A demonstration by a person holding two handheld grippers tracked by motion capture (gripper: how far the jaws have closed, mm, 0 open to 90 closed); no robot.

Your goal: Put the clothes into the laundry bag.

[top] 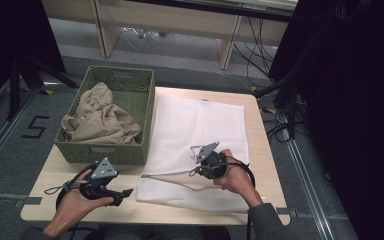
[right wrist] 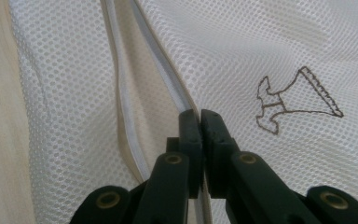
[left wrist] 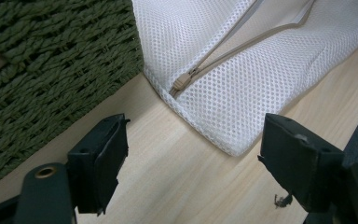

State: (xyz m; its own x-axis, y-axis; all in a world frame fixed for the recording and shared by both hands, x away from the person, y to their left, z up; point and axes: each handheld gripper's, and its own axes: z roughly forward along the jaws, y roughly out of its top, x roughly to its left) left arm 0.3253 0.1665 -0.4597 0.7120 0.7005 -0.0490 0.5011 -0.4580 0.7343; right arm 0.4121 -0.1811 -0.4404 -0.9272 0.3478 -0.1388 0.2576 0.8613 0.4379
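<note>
- Pale wooden table point(top: 267, 150) underneath both pairs of tongs, edges bare at near and right sides.
- Grey floor point(top: 20, 145) all around, with a black mark point(top: 35, 126) well left of the left tongs.
- Light wooden furniture legs point(top: 105, 27) far beyond the tongs, at the room's back.
- Black cables point(top: 280, 125) on the floor past the right tongs.
- Dark drapes point(top: 360, 100) far right.

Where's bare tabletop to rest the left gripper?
Bare wood runs along the near edge of the table, in front of the green basket and left of the mesh bag. The bag covers most of the right half.
</note>
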